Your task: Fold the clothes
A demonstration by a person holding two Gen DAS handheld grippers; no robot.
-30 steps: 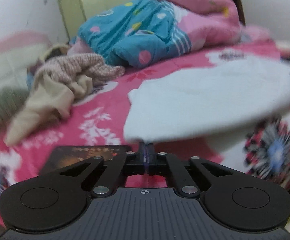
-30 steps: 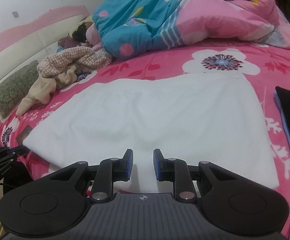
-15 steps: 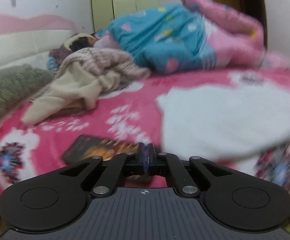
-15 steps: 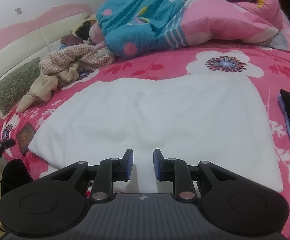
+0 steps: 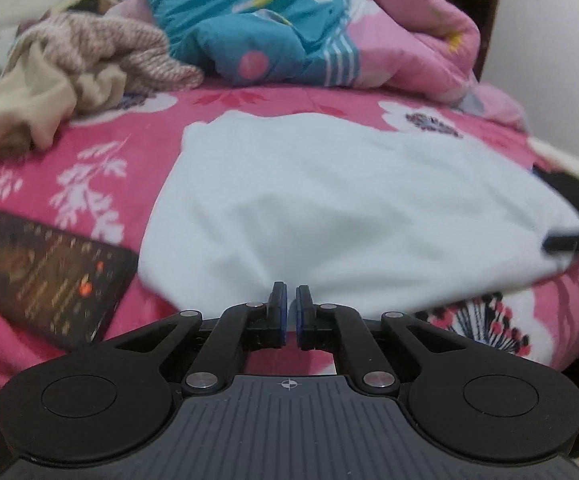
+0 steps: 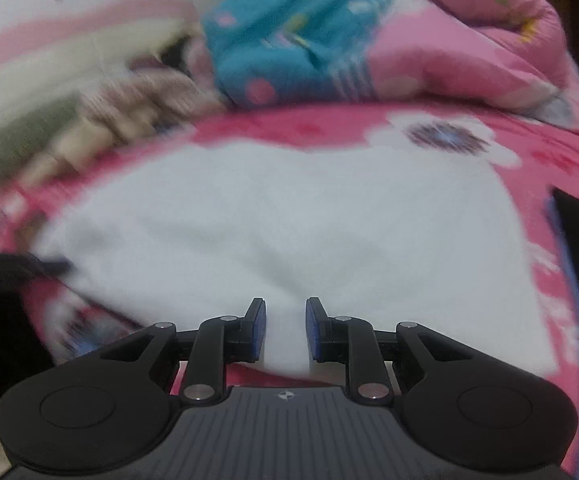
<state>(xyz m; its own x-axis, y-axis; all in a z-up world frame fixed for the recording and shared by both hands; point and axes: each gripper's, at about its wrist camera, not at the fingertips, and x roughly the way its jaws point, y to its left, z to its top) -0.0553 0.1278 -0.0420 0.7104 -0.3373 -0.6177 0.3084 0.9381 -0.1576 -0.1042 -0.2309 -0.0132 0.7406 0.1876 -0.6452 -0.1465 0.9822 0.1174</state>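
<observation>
Swinging back toward the bed's near edge, my left gripper [image 5: 288, 294] now faces the white garment [image 5: 329, 208] head-on; half a second ago it pointed more at the dark booklet [image 5: 45, 276]. Its fingers, clenched then, now stand a sliver apart with nothing between them. The garment lies spread flat on the pink floral bedsheet [image 5: 89, 152], smooth apart from soft ripples, its near hem at the edge. My right gripper [image 6: 285, 320] has dipped lower, fingers released and parted over the hem, not pinching it.
</observation>
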